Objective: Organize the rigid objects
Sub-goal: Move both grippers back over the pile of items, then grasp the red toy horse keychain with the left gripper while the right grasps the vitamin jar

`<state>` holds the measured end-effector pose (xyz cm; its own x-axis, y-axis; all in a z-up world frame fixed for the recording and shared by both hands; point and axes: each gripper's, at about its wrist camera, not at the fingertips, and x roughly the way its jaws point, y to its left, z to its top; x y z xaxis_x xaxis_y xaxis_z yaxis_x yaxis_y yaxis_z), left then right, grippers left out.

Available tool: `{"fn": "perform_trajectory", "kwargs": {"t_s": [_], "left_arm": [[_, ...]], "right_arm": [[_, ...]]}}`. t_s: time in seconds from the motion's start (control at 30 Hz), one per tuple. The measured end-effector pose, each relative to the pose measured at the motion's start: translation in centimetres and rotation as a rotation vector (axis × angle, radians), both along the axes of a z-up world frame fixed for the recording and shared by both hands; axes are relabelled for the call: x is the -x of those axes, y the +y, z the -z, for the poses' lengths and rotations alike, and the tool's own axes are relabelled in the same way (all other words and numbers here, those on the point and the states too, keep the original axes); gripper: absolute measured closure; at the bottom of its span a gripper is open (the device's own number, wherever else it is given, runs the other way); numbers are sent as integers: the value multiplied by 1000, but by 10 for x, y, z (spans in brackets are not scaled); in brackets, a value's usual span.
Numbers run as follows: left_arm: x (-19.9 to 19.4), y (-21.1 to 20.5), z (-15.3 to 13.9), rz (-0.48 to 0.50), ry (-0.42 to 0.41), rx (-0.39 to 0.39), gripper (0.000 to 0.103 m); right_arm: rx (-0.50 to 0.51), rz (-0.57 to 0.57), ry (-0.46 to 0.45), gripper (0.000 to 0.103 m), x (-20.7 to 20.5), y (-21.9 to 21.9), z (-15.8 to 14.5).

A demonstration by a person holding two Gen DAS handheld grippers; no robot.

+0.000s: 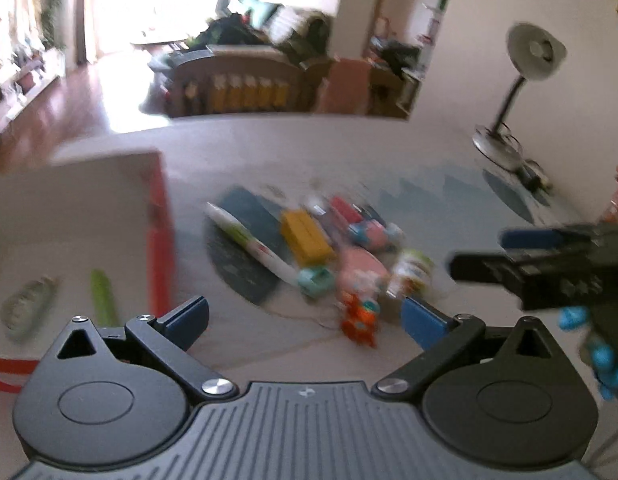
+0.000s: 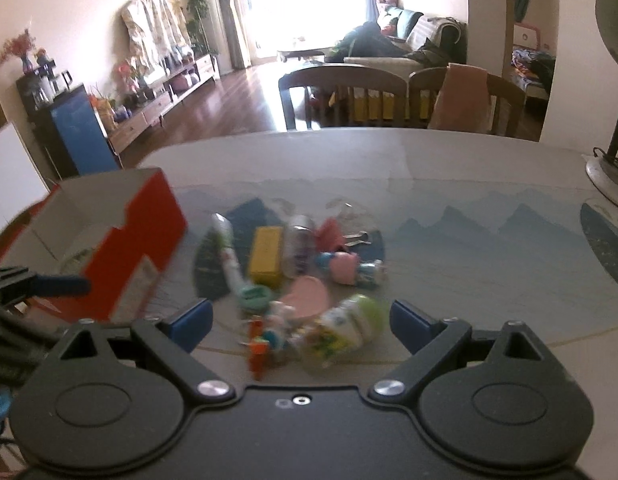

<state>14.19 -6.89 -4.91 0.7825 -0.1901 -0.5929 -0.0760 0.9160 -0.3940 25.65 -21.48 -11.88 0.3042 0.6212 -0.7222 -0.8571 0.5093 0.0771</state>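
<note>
A pile of small objects lies on the table: a yellow box, a white tube, a pink lid, a small bottle, an orange toy and a mint piece. A red-sided box stands left of the pile, open on top, with a green stick inside. My left gripper is open and empty, above the near edge of the pile. My right gripper is open and empty over the bottle and toy; it shows at the right in the left wrist view.
A fan stands at the table's far right. Wooden chairs stand behind the far edge. The tablecloth carries a blue mountain print. Both views are motion-blurred.
</note>
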Motion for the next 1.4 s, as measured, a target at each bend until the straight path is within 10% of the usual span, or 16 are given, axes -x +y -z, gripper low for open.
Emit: {"fn": "perform_trajectory", "kwargs": {"t_s": [0.97, 1.4], "left_arm": [[-71, -59, 75, -67, 158, -11, 2], [-75, -68, 71, -11, 125, -20, 59]], "right_arm": [[207, -254, 64, 13, -56, 39, 71], [193, -273, 78, 19, -57, 40, 75]]}}
